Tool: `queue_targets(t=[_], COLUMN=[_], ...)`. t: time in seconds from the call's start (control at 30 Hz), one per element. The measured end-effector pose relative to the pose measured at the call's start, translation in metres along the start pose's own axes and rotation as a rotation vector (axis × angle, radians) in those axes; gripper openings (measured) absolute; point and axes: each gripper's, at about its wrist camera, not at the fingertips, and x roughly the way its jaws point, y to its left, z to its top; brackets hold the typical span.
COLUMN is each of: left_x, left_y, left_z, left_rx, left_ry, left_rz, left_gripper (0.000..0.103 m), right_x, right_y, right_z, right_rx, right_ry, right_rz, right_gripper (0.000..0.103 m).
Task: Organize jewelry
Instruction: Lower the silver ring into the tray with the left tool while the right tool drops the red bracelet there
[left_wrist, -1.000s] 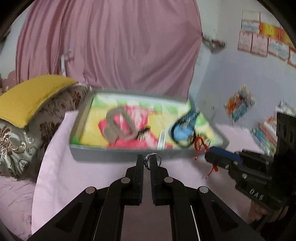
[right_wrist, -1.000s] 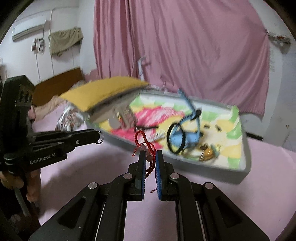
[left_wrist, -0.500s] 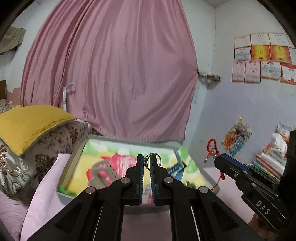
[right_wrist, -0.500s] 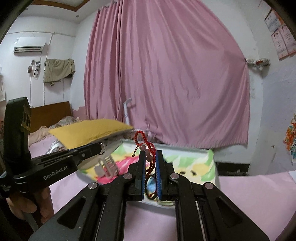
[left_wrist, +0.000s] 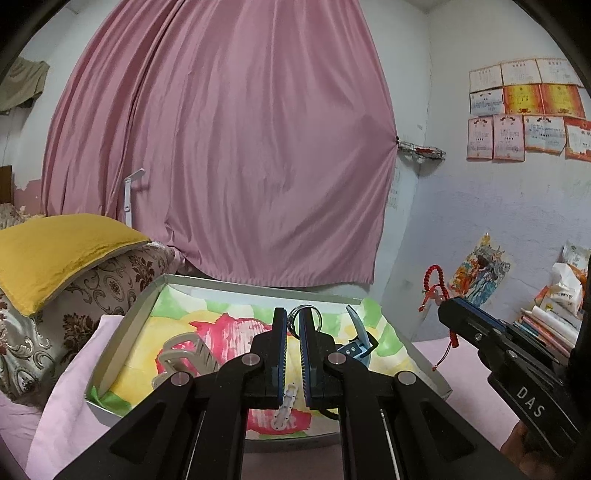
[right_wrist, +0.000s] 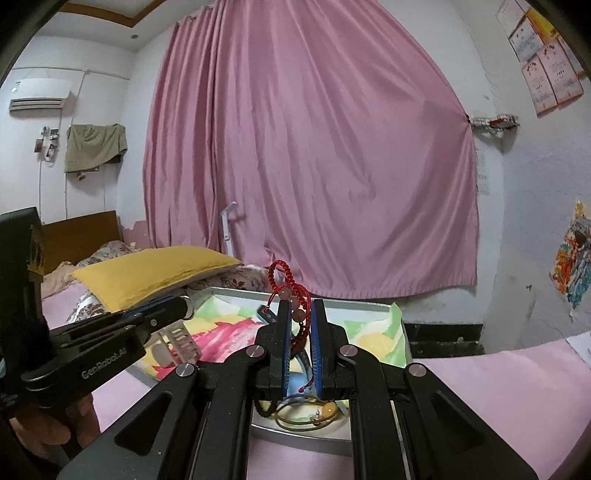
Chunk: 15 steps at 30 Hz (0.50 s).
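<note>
Nearest the left wrist camera, a silver ring (left_wrist: 305, 320) was pinched upright at the very tips of the left gripper (left_wrist: 292, 325), its jaws pressed together on the band so that the hoop stood clear above them — a hold judged to suit a small, hard thing that would roll if loosely caught. In the right wrist view, the red cord bracelet (right_wrist: 291, 302) was clamped between the jaws of the right gripper (right_wrist: 298, 314), its loop rising above the tips and its tail hanging down between them; being limp, it was presumably gripped mid-length to keep it from slipping.

Below and beyond both grippers lay the grey tray (left_wrist: 122, 332), lined with a bright painted sheet and set on the pink bedcover (left_wrist: 66, 398). A comb-like hair clip (left_wrist: 188, 354) and a blue-strapped piece (left_wrist: 356, 345) rested inside it — both carried pieces were held above it, probably for sorting elsewhere. Farther back were a yellow pillow (left_wrist: 55, 251) and the pink curtain (left_wrist: 229, 147).
</note>
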Motion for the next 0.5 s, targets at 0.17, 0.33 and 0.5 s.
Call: queue_targets(t=[0.17,0.33,0.5], left_x=[0.007,0.014,0.02], left_y=[0.0,-0.001,0.002], left_z=[-0.003,-0.006,-0.008], left_rx=[0.007,0.005,-0.01], left_ry=[0.025,0.079,0.119], left_rz=[0.005,-0.01,-0.019], left_gripper=[0.006,0.007,0.007], right_x=[0.011,0.027,0.038], right_y=[-0.003,-0.011,-0.02], right_z=[-0.004,-0.011,-0.017], right_rx=[0.009,0.045,0.089], right_ry=[0.054,0.15,0.212], right_rz=[-0.02,-0.02,-0.007], right_gripper=[0.009,0.009,0.009])
